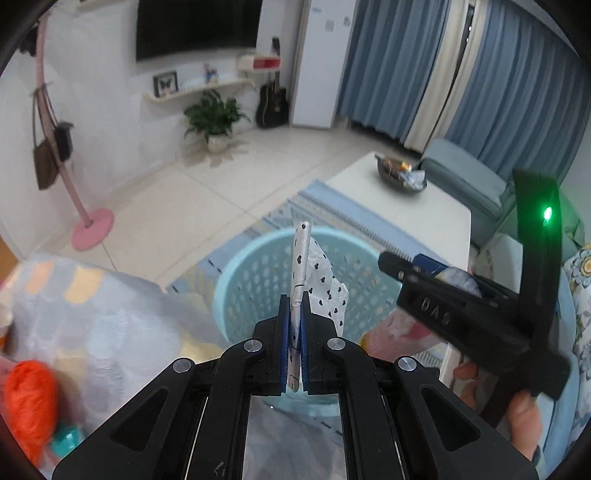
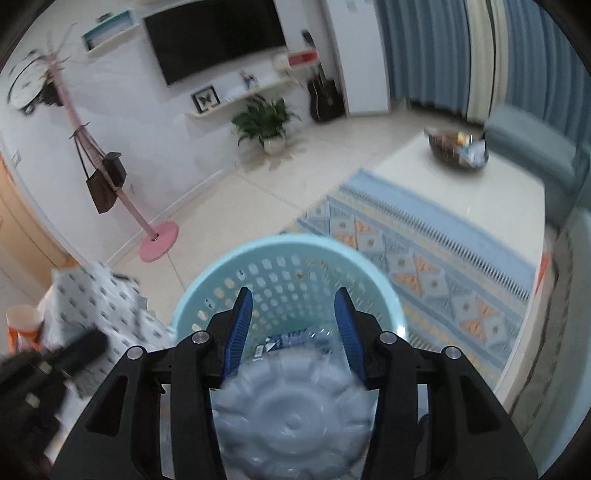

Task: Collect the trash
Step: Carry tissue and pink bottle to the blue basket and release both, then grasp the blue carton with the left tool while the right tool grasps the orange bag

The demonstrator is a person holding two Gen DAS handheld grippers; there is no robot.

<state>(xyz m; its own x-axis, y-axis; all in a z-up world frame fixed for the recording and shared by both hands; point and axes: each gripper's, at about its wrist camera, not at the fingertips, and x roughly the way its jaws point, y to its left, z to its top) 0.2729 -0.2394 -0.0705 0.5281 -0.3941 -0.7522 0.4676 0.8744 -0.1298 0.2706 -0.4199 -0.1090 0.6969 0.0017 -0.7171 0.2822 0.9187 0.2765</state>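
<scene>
Wrapper: your left gripper [image 1: 294, 325] is clamped on a white wrapper [image 1: 301, 266] printed with small black hearts; the piece stands upright between the blue pads [image 1: 284, 332], directly above the basket mouth.
Basket: a pale blue perforated basket [image 1: 255, 273] sits on the floor below both tools; a blue packet [image 2: 291, 339] lies inside it.
Right gripper: your right gripper [image 2: 293, 325] is spread wide over the basket [image 2: 380, 284], its pads touching nothing; a blurred, pale, ribbed disc [image 2: 291, 417] fills the view just under it, its contact unclear.
Open room: the basket rim is free at its far side; a patterned rug [image 2: 424, 254] and bare tile floor [image 1: 177, 206] lie beyond; patterned fabric [image 1: 92, 306] crowds the left edge.
Surface and room: a white table [image 1: 406, 206] carries a dark bowl [image 1: 400, 173] well apart from the basket; a pink coat stand [image 1: 92, 229], potted plant [image 1: 214, 118], guitar [image 1: 273, 103] and wall television [image 1: 195, 26] stand farther off.
Writing: embossed letters on the right tool body [image 1: 436, 310] read roughly "DAS"; uncertain.
</scene>
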